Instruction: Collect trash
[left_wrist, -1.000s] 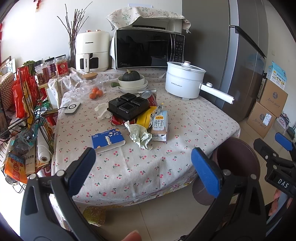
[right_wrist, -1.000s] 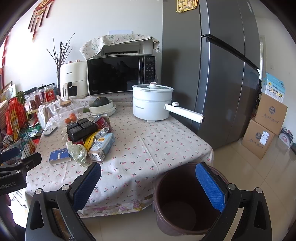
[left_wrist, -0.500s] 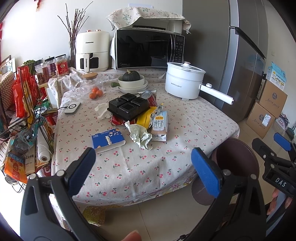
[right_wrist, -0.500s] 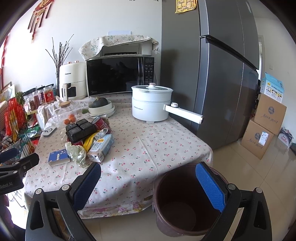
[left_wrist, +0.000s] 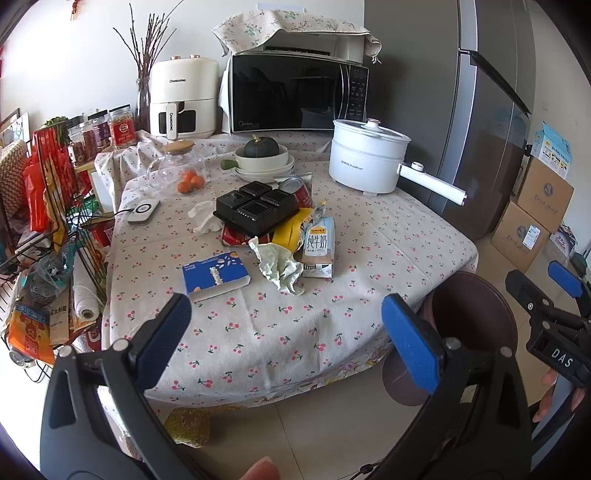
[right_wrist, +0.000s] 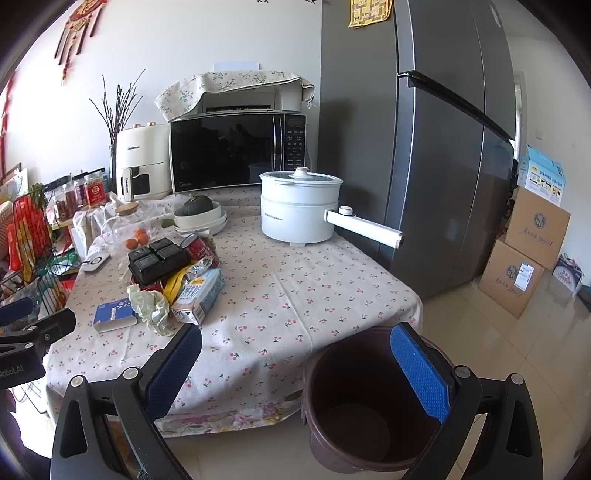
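So far almost nothing has changed over the last second: both views sit a touch closer to the worktop (left_wrist: 424, 229) than before, and every piece of litter lies exactly where it lay. The left tongs (left_wrist: 284, 328) are spread wide and carry nothing, hovering in front of the near edge of the cloth. The right tongs (right_wrist: 295, 363) are likewise spread and empty, hanging above the brown bin (right_wrist: 373, 402), which stands on the floor just beside the worktop's near corner and looks empty inside.

The trash is still all in one cluster toward the left middle of the cloth: a crumpled green wrapper (left_wrist: 279, 264) touching a milk carton (left_wrist: 318, 247) that lies on its side, a blue box (left_wrist: 215, 275) just beside them, a black plastic tray (left_wrist: 257, 206) resting on red and yellow packets, a red can (left_wrist: 300, 190) behind it, and a white tissue (left_wrist: 204, 219) to the tray's left.

My judgement is that collection has not begun; this is only the approach. The crumpled wrapper and blue box lie nearest the left tongs and seem the natural first picks, with the bin ready on the right.
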